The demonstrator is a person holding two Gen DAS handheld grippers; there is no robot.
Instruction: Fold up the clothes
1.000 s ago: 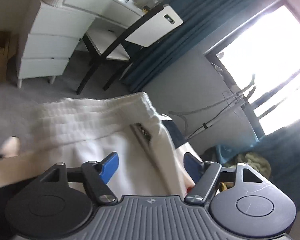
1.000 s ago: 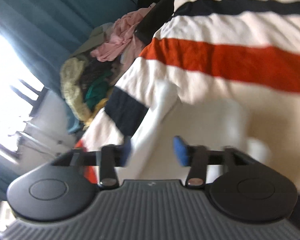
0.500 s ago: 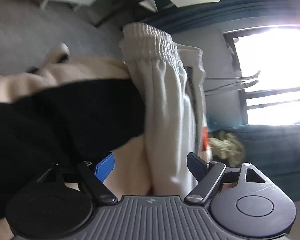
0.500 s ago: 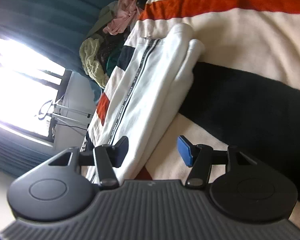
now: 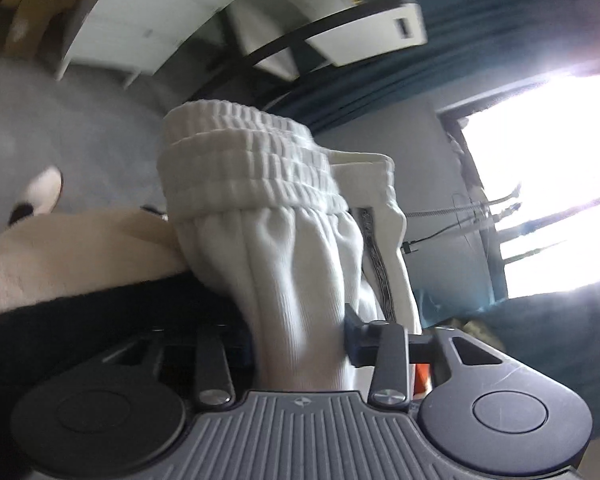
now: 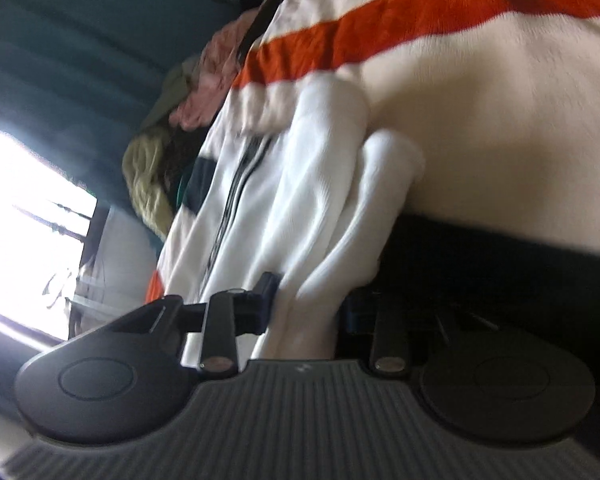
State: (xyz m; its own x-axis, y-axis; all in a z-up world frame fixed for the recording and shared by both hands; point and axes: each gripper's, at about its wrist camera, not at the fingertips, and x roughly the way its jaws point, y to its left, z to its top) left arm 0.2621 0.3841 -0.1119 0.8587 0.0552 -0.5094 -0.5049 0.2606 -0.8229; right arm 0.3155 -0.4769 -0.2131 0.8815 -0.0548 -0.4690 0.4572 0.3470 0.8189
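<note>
Left-wrist view: white ribbed-knit jogging trousers with an elastic waistband and a dark side stripe (image 5: 284,248) are being pinched by the left gripper (image 5: 300,344) just below the waistband, jaws pressed onto bunched cloth. The right gripper (image 6: 306,308) is likewise being closed on the trousers (image 6: 300,208) at what appears to be the leg end, though blur is obscuring detail. The garment is lying lengthwise on a cream fleece blanket with orange and black stripes (image 6: 480,112). Both pinches are best being kept level and the cloth taut, it is judged, so layers are not slipping apart as the fold is made. Beyond the waistband the blanket's edge is dropping to grey carpet (image 5: 80,128); a heap of unsorted clothes (image 6: 168,152) is crowding the trousers' far side, while open blanket is lying past the legs.
</note>
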